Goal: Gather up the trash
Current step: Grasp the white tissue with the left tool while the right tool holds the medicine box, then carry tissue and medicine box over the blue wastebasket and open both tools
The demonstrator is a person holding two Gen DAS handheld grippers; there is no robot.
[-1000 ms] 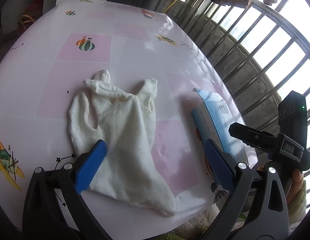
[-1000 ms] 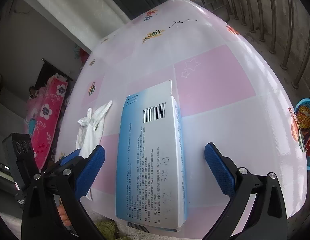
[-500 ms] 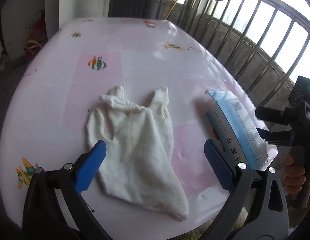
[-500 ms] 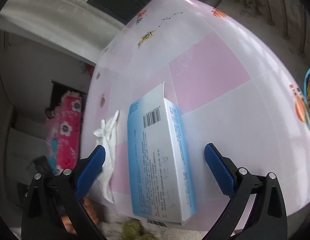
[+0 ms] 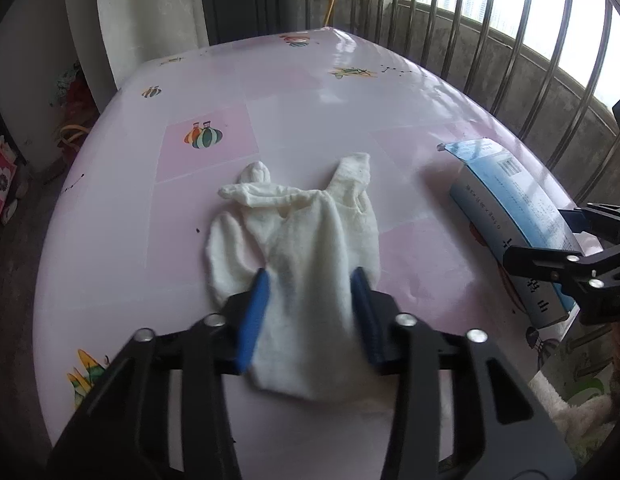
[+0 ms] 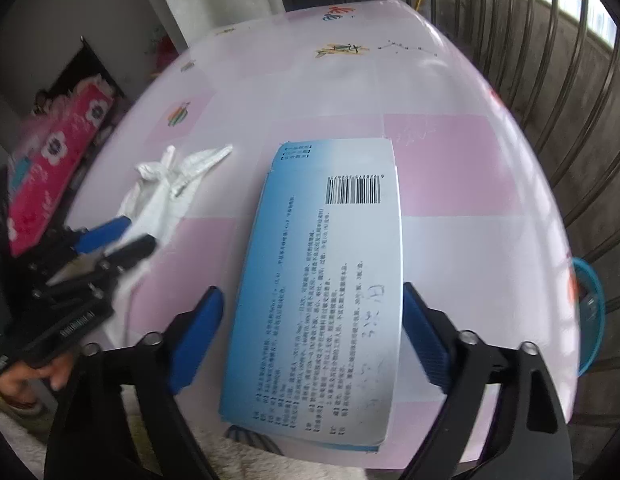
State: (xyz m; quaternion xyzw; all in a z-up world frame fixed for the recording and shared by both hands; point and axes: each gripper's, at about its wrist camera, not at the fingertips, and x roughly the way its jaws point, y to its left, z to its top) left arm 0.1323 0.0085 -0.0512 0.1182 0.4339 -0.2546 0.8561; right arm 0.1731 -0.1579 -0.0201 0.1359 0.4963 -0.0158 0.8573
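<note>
The small print on the blue-and-white cardboard box is too fine to be read; its near end is cut off behind the table edge.

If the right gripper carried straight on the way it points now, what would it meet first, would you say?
Most likely the blue and white box, which already lies between the right gripper jaws as they have been closing; past it, the pink table.

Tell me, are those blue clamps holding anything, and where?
The closing left gripper pinches the white cloth at its near end. The right gripper, also closing, straddles the blue box, not clearly gripping.
</note>
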